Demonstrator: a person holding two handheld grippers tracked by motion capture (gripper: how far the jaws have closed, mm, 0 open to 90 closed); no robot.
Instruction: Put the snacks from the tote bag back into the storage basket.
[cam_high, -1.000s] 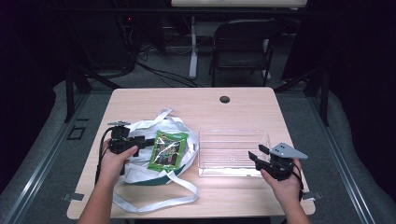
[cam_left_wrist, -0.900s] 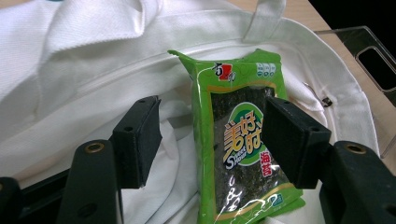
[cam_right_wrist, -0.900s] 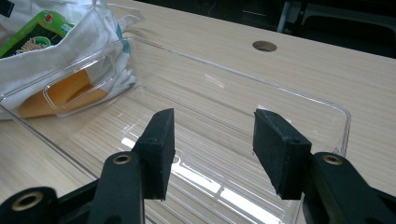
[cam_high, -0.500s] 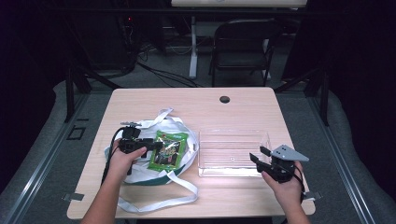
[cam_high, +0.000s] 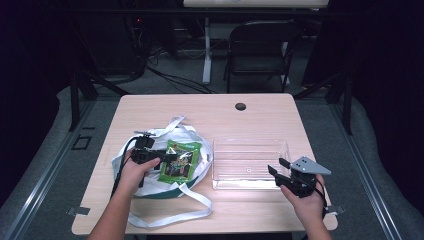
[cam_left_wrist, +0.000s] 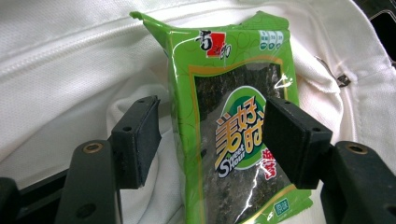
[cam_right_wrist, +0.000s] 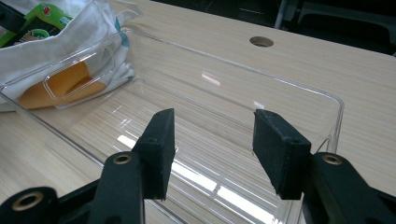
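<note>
Since the earlier frame the left gripper (cam_high: 167, 157) has moved right, onto the green seaweed packet (cam_left_wrist: 233, 116); its jaws are spread on both sides of the packet and do not press it. The packet lies on the white cloth bag (cam_high: 192, 137). The right gripper (cam_high: 276, 167), jaws released, stays at the empty clear plastic bin (cam_right_wrist: 327, 100). A wooden surface (cam_high: 260, 115) carries everything; a folding chair (cam_high: 260, 47) stands behind in the dark room.

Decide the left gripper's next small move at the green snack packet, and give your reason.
Probably close the jaws. The left gripper stands open with the green snack packet between its jaws, lying on the white bag, so a grip likely comes before any lift.
</note>
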